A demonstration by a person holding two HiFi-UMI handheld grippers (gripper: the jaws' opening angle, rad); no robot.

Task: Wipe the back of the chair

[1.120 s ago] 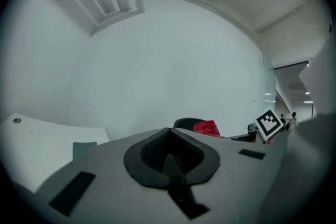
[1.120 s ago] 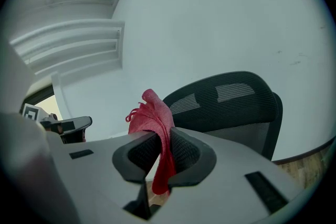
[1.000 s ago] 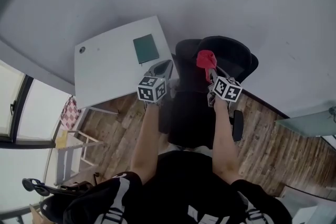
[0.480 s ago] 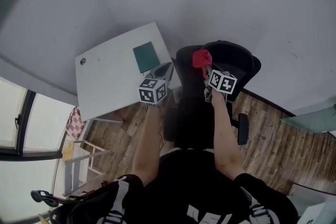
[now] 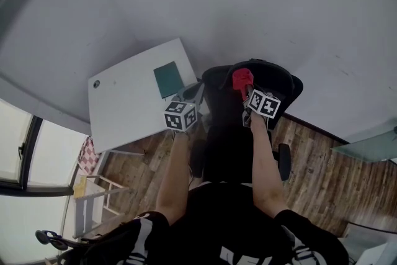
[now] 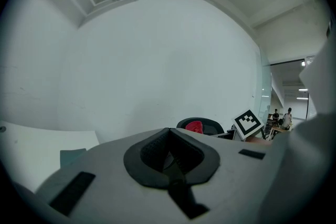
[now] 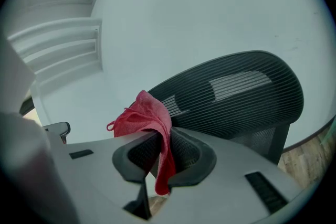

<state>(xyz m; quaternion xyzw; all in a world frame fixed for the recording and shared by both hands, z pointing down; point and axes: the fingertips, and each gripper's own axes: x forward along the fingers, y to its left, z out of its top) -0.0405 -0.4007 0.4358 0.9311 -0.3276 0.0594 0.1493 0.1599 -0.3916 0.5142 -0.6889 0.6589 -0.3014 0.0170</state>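
A black mesh office chair (image 5: 267, 80) stands against the white wall, its ribbed back (image 7: 236, 97) filling the right gripper view. My right gripper (image 5: 247, 89) is shut on a red cloth (image 7: 147, 120), which bunches above the jaws and hangs down between them, close to the chair back's left side; I cannot tell if it touches. The red cloth (image 5: 241, 78) shows over the chair top in the head view. My left gripper (image 5: 191, 91) is shut on nothing, held left of the chair near the desk edge. Far off in its view the chair (image 6: 202, 124) and cloth (image 6: 194, 126) appear.
A white desk (image 5: 133, 99) with a dark green notebook (image 5: 168, 78) stands left of the chair. The white wall is right behind both. Wooden floor (image 5: 310, 164) lies right of the chair, with a glass panel edge (image 5: 366, 146) at far right. A rack with a checked cloth (image 5: 89, 155) stands lower left.
The right gripper with the red cloth has shifted slightly across the top of the chair back, left then back right. The left gripper has stayed by the desk edge.
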